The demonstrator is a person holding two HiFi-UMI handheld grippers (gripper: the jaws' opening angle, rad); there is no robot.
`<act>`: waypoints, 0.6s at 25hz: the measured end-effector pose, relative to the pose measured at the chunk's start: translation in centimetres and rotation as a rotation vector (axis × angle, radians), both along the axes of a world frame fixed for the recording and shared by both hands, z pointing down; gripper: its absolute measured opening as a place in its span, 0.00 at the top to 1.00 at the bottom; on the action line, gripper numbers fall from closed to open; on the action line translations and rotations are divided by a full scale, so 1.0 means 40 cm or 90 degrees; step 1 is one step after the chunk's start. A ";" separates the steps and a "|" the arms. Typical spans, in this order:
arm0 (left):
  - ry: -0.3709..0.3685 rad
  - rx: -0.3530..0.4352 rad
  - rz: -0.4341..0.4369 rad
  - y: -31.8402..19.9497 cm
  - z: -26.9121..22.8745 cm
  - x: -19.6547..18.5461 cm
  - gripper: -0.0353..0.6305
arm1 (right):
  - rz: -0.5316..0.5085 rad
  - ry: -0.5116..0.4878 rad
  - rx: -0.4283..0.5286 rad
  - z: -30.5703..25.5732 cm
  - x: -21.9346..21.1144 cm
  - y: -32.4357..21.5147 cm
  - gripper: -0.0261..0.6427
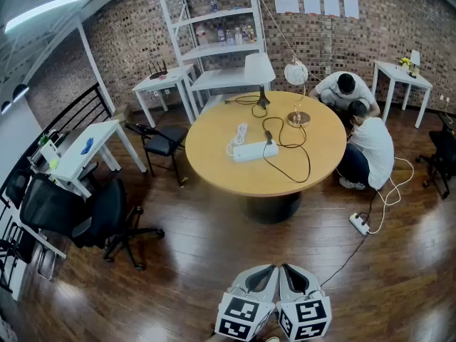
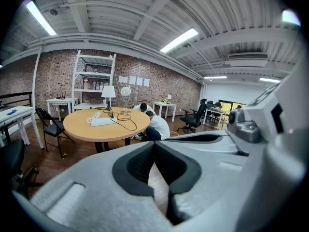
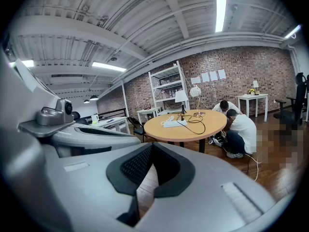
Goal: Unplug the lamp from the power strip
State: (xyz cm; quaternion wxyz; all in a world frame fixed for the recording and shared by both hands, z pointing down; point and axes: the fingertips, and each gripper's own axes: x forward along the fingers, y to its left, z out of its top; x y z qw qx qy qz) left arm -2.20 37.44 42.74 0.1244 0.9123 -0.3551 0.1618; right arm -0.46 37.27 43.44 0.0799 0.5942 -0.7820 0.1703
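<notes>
A white power strip (image 1: 254, 151) lies on the round wooden table (image 1: 214, 169) with a black plug (image 1: 268, 139) in it. A black cord loops from the plug to the lamp (image 1: 297, 91), which has a gold base and a white globe. A second lamp (image 1: 258, 70) with a white shade stands at the table's far edge. My left gripper (image 1: 262, 271) and right gripper (image 1: 291, 271) hang side by side over the floor, well short of the table. Both are shut and hold nothing. The gripper views show the power strip (image 2: 100, 122) (image 3: 173, 123) far ahead.
Two people (image 1: 367, 144) crouch at the table's right side, by a floor power strip (image 1: 360, 224) with a white cable. A black office chair (image 1: 78, 212) and a black chair (image 1: 162, 140) stand on the left. White desks and a shelf unit (image 1: 214, 20) line the brick wall.
</notes>
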 end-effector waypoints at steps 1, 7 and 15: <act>0.002 -0.001 0.000 -0.019 0.006 -0.006 0.94 | 0.000 0.002 -0.002 0.008 -0.006 -0.018 0.96; 0.011 -0.009 0.008 -0.197 0.014 -0.023 0.94 | -0.001 0.019 -0.017 0.022 -0.030 -0.182 0.96; 0.026 -0.026 0.053 -0.481 -0.002 -0.053 0.94 | 0.030 0.041 -0.040 0.016 -0.065 -0.458 0.96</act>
